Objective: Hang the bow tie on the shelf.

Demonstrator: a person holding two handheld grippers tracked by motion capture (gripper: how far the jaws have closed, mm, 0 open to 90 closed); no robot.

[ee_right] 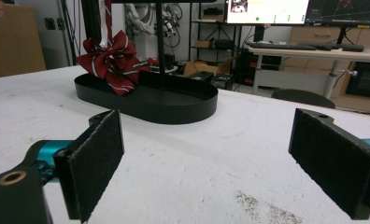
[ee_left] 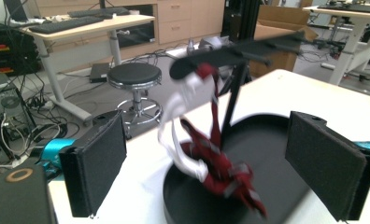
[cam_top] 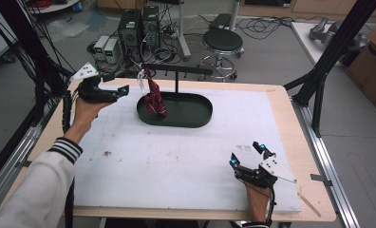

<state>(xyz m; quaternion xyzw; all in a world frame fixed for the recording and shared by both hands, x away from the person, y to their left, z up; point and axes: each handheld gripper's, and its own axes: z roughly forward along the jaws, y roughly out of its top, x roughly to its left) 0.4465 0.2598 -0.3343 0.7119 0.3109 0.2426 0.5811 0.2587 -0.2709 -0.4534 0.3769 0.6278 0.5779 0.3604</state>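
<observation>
My left gripper (cam_top: pixel 111 90) hangs above the table's far-left corner with its jaws spread wide and nothing between them, aimed at the red striped bow tie (cam_top: pixel 153 97) that dangles just beyond from the black stand (cam_top: pixel 176 71), its lower end resting in the oval black tray (cam_top: pixel 195 116). My right gripper (cam_top: pixel 247 154), equally wide open and empty, sits low over the white table (cam_top: pixel 176 161) at the near-right, well apart from the tray. Past the far edge stand a stool (cam_top: pixel 222 40) and computer towers (cam_top: pixel 139 26).
</observation>
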